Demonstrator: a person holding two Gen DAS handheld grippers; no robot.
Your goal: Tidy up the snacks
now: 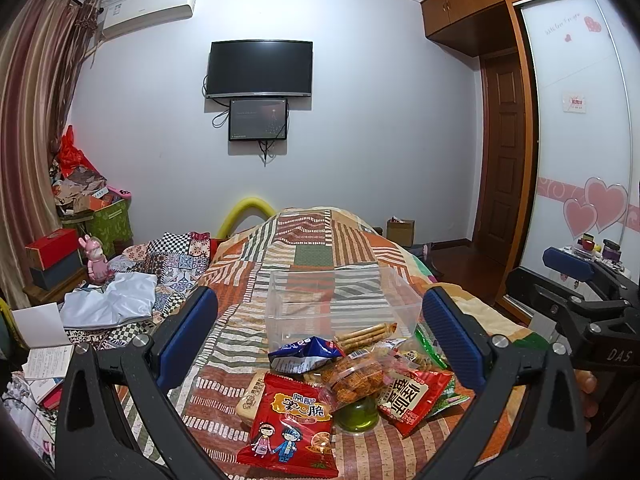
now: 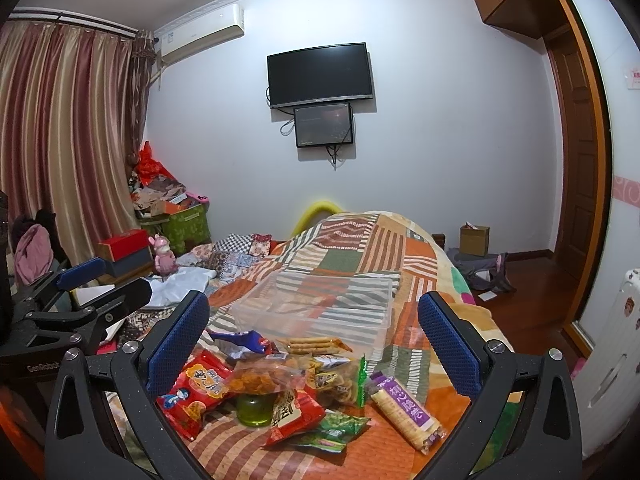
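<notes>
In the left wrist view, the left gripper has its fingers spread wide and holds nothing. Between them, at the lower centre, lies the pile of snacks on the patchwork bedcover: a red packet at the front, a blue packet behind it. Just behind the pile stands the clear plastic box. In the right wrist view, the right gripper also has its fingers wide apart, empty. A purple wafer packet lies at the lower right of the pile.

Heap of snack packets on patchwork bedspread, empty clear plastic box just behind
</notes>
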